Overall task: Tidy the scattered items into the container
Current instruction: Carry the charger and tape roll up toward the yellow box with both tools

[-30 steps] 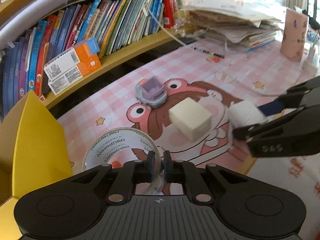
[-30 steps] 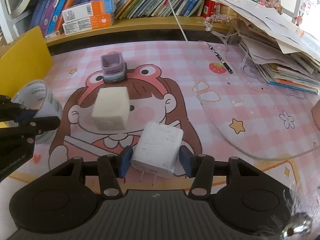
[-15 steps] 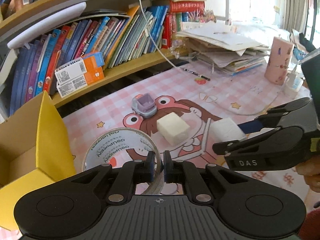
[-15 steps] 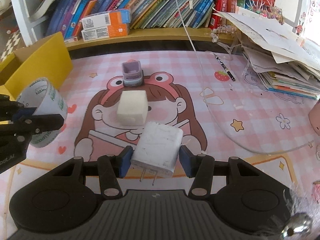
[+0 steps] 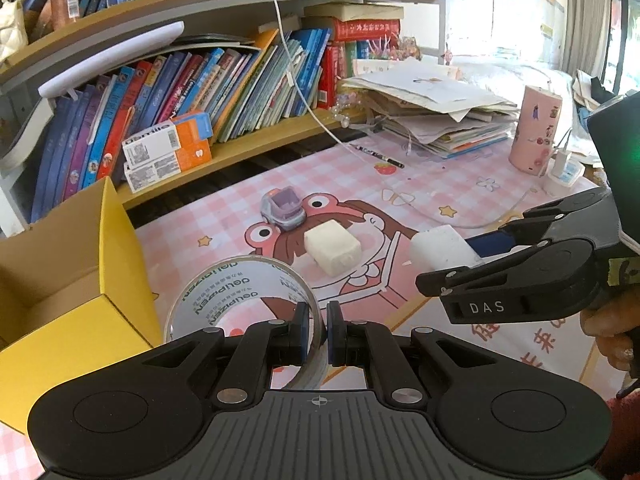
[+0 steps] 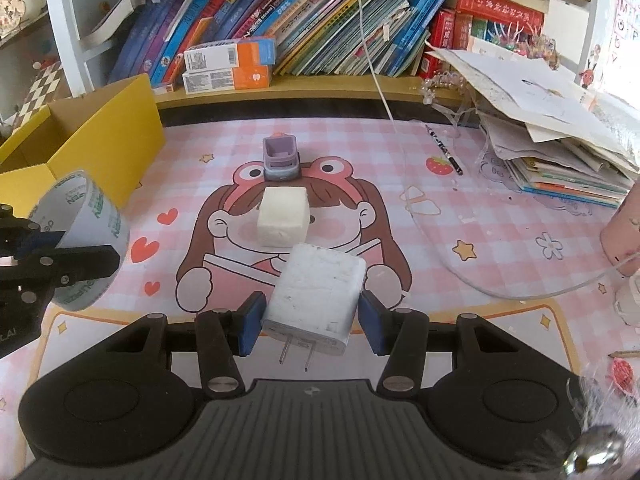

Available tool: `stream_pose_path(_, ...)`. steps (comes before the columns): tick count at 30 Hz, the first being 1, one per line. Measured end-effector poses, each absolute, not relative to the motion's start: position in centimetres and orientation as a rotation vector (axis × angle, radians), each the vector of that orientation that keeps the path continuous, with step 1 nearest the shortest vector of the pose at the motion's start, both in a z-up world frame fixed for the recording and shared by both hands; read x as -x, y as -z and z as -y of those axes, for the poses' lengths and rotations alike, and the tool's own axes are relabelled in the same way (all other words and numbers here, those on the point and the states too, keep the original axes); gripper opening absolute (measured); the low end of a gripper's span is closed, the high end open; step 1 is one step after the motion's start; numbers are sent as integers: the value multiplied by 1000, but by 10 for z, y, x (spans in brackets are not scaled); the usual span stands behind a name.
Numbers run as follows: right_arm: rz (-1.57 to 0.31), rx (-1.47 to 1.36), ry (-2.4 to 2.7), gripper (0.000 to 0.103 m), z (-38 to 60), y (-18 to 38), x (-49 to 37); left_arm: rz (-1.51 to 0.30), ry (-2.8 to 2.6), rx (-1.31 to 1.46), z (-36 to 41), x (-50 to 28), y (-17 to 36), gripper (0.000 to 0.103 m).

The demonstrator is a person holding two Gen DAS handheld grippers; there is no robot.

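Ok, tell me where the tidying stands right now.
Nothing shows inside the yellow box yet, as far as its visible part tells. In hand: the left gripper is shut on the tape roll, and the right gripper is shut on the white charger; both are clear of the mat. Left on the mat: the cream block and the purple toy car.
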State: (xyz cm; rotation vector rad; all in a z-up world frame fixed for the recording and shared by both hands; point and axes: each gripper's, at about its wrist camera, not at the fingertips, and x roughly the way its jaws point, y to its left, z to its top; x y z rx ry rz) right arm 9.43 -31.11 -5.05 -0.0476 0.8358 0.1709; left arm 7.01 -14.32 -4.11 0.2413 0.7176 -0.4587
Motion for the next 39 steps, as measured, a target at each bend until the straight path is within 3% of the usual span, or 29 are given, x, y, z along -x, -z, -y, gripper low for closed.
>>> stream_pose_path(39,-796,80,-163,49,213,25,-45,-651,481,-211,46,-21,20,8)
